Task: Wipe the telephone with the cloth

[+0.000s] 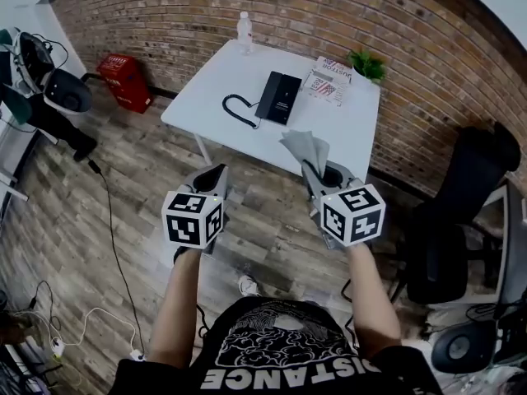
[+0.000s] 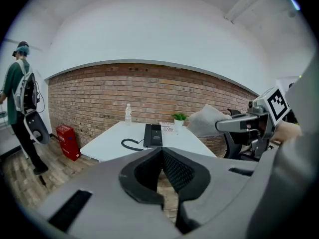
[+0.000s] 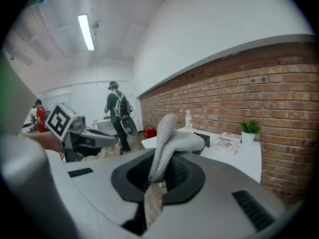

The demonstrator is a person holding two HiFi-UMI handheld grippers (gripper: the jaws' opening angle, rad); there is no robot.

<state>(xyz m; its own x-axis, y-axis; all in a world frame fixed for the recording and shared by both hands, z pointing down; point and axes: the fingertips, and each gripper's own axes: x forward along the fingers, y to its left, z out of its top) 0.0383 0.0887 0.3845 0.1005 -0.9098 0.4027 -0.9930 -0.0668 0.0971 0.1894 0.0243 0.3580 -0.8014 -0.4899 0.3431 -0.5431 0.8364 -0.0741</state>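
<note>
a person stands on a wood-plank floor [image 1: 132, 188] in a brick-walled room, holding a pair of tongs in each hand above it, short of a white bench [image 1: 206, 89] in the upper middle of the head view. the left tongs [image 2: 161, 153] are closed on nothing, their tips meeting. the right tongs [image 3: 159, 171] are clamped on a grey cloth [image 3: 169, 141], which rises from between the tips and folds over toward the right. the black telephone [image 1: 280, 97] lies flat near the middle of the bench, its coiled cord [image 1: 237, 109] looping off to its left; both tongs are well apart from it. a clear water bottle [image 1: 244, 31] stands at the bench's far edge by the brick wall [image 1: 181, 15], a small potted plant [image 1: 366, 62] sits at the far right corner, and a printed booklet [image 1: 328, 79] lies between the plant and the telephone. a red box [image 1: 123, 79] rests on the floor by the wall at upper left. a black office chair [image 1: 469, 196] stands at right. in the left gripper view, another person with a backpack [image 2: 22, 103] stands at the frame's left edge.
</note>
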